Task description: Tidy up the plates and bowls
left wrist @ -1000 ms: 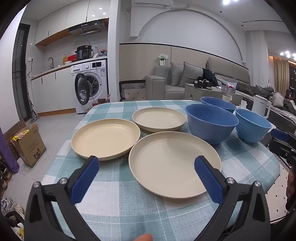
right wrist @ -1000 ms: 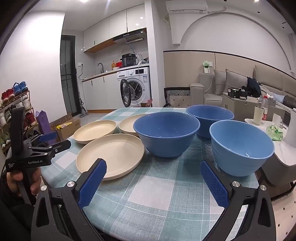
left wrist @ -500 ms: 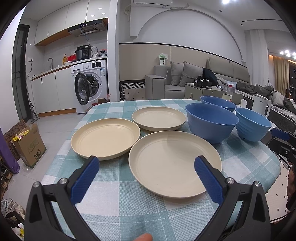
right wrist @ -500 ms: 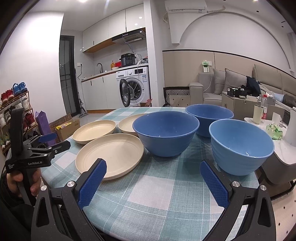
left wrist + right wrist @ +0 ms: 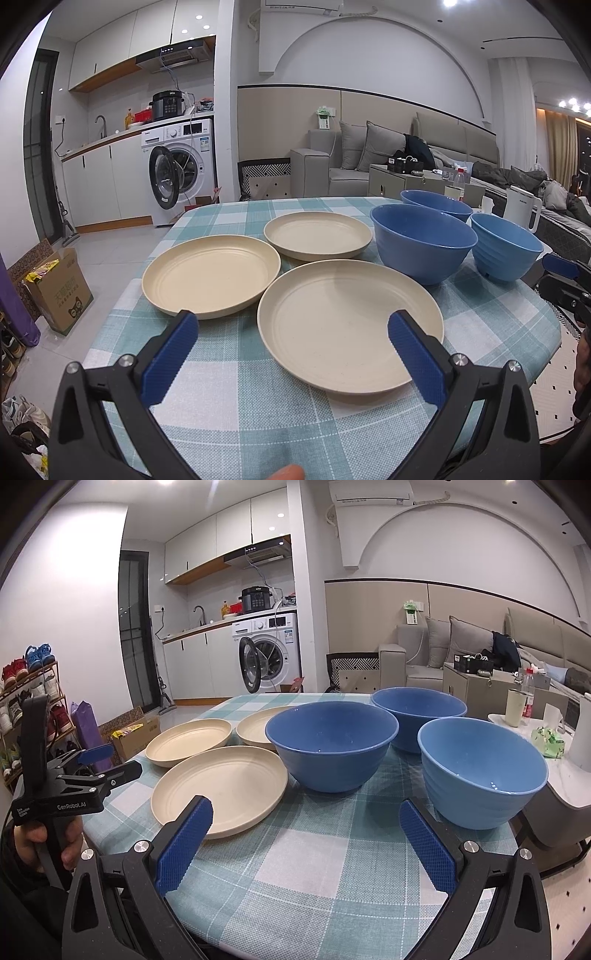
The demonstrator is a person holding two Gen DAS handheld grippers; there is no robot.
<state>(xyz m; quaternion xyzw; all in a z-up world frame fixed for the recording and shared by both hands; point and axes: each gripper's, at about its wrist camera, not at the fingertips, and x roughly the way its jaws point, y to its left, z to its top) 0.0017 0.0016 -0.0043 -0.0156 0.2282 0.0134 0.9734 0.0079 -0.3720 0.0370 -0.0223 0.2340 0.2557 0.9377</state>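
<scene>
Three cream plates lie flat on the checked tablecloth: a near plate (image 5: 347, 325) (image 5: 221, 782), a left plate (image 5: 210, 275) (image 5: 188, 740) and a far plate (image 5: 317, 234) (image 5: 255, 727). Three blue bowls stand upright to their right: a big middle bowl (image 5: 421, 243) (image 5: 332, 749), a far bowl (image 5: 436, 203) (image 5: 417, 712) and a lighter ribbed bowl (image 5: 506, 251) (image 5: 480, 771). My left gripper (image 5: 291, 330) hangs open over the table's front edge, just short of the near plate. My right gripper (image 5: 304, 816) is open and empty in front of the bowls. A hand holds the left gripper (image 5: 96, 764) at the table's left.
The table (image 5: 236, 406) is round, with edges close on both sides. Beside it on the right are a small white side table (image 5: 561, 771) with a cup and a kettle (image 5: 521, 214). A cardboard box (image 5: 55, 288) sits on the floor at left.
None of the plates or bowls has moved. Both grippers stay open and almost still; the right wrist view has drifted very slightly.
</scene>
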